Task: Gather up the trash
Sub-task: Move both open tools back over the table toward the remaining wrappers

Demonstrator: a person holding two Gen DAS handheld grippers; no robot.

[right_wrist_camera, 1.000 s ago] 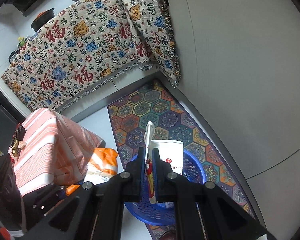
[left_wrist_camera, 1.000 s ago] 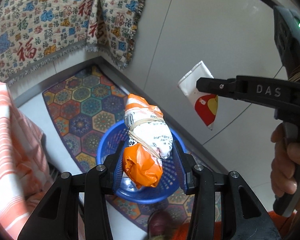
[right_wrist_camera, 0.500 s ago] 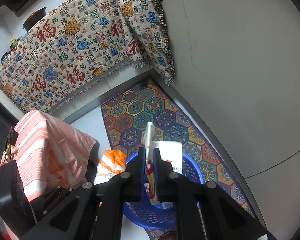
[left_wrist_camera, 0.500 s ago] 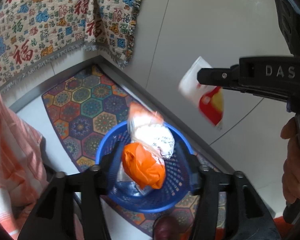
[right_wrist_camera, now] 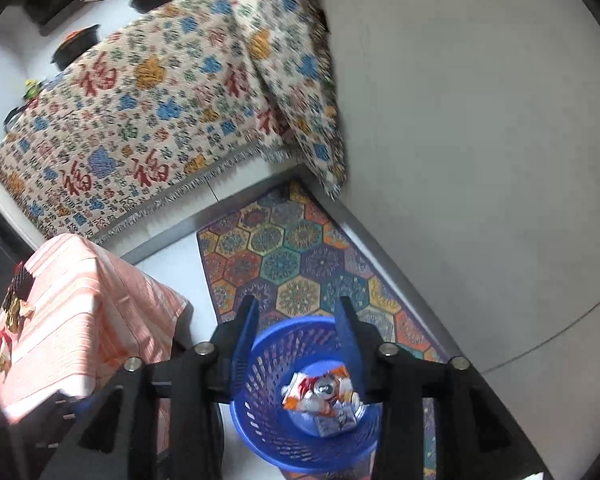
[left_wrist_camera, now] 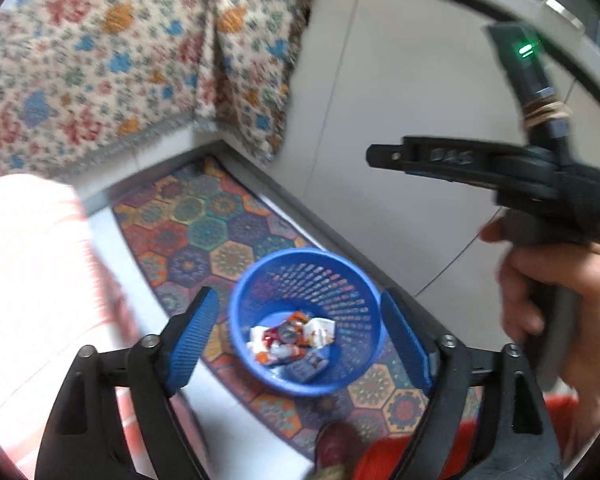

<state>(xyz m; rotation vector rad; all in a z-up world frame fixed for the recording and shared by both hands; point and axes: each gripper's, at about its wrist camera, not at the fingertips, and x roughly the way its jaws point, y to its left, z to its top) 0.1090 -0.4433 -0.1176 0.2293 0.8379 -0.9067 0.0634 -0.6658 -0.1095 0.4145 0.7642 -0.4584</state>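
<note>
A blue perforated basket (left_wrist_camera: pixel 256 280) (right_wrist_camera: pixel 260 432) stands on the patterned rug below both grippers. Crumpled wrappers and a can (left_wrist_camera: pixel 290 340) (right_wrist_camera: pixel 324 394) lie at its bottom. My left gripper (left_wrist_camera: pixel 300 330) hangs above the basket, its jaws opening wide, with nothing between the blue pads. My right gripper (right_wrist_camera: pixel 298 334) is also over the basket, jaws opening, nothing held. In the left wrist view the right gripper (left_wrist_camera: pixel 384 156) shows side-on at the upper right, held by a person's hand (left_wrist_camera: pixel 556 300).
A hexagon-patterned rug (right_wrist_camera: pixel 284 256) runs along the grey wall (right_wrist_camera: pixel 480 120). A patterned cloth (right_wrist_camera: pixel 160 100) drapes a counter at the back, with pans on top. A block covered in orange-striped cloth (right_wrist_camera: pixel 80 312) stands left of the basket.
Both grippers have opened. The orange-and-white bundle left my left gripper and the white-and-red packet left my right; both now lie in the basket. The left gripper has risen.
</note>
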